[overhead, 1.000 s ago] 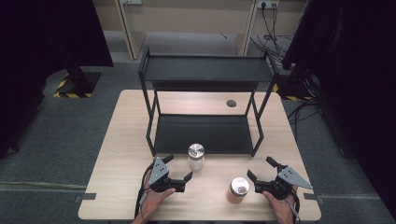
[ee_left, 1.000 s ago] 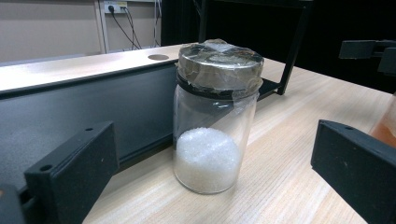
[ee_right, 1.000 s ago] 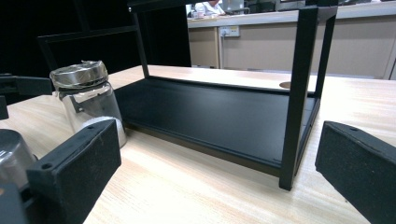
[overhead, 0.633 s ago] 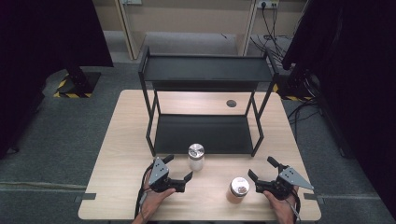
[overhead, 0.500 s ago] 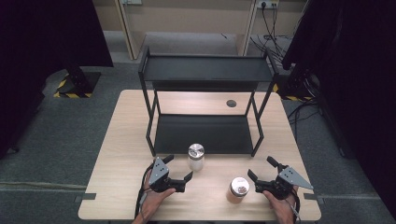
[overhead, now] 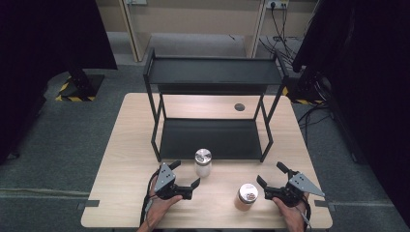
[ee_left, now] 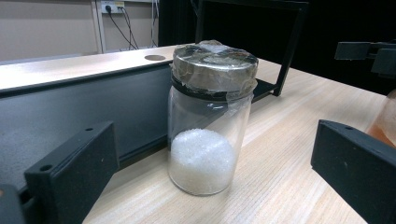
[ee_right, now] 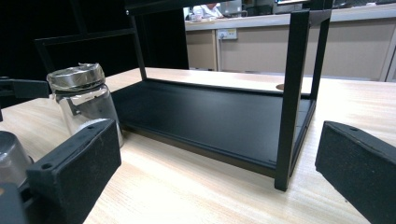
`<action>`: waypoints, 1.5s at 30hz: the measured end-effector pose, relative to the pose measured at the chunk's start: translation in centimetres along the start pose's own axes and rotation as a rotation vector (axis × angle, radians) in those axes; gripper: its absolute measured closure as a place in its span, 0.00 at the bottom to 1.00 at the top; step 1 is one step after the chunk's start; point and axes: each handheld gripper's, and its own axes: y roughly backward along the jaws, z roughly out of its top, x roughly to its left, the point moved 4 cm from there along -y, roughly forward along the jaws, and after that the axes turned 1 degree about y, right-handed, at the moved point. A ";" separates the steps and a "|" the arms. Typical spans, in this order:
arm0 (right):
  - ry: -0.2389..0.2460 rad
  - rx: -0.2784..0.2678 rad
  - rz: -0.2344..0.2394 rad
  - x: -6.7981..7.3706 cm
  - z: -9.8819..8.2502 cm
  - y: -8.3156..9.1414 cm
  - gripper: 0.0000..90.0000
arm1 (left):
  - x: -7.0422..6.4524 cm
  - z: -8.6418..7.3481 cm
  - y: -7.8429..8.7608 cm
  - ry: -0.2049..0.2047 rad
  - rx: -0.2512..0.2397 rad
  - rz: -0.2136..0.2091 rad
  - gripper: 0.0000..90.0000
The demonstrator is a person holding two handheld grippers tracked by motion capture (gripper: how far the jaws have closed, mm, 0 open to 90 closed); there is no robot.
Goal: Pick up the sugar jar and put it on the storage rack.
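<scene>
Where frame edges cut in, orange jar [ee_left: 388,122] — barely visible.

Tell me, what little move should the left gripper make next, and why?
Probably ease the left gripper forward around the jar of white grains. Its jaws are open, and in the left gripper view the jar stands upright on the table just ahead, between them but not yet touched. The black shelf is right behind it, so go slowly.
</scene>
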 end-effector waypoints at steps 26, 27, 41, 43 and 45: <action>-0.008 -0.009 -0.002 -0.1 -0.1 0.0 0.00 | -0.1 0.7 -1.5 -0.005 0.015 0.008 0.00; -0.008 -0.009 -0.002 -0.1 -0.1 0.0 0.00 | -0.2 0.7 -1.7 -0.006 0.016 0.008 0.00; -0.009 -0.012 0.002 -0.2 -0.1 0.0 0.00 | -0.4 1.0 -3.8 -0.010 0.028 0.005 0.00; -0.011 -0.013 0.002 -0.2 -0.1 0.1 0.00 | -0.4 1.0 -4.1 -0.014 0.032 0.007 0.01; -0.010 -0.014 0.002 -0.2 -0.1 0.1 0.00 | -0.4 1.0 -4.2 -0.012 0.033 0.007 0.01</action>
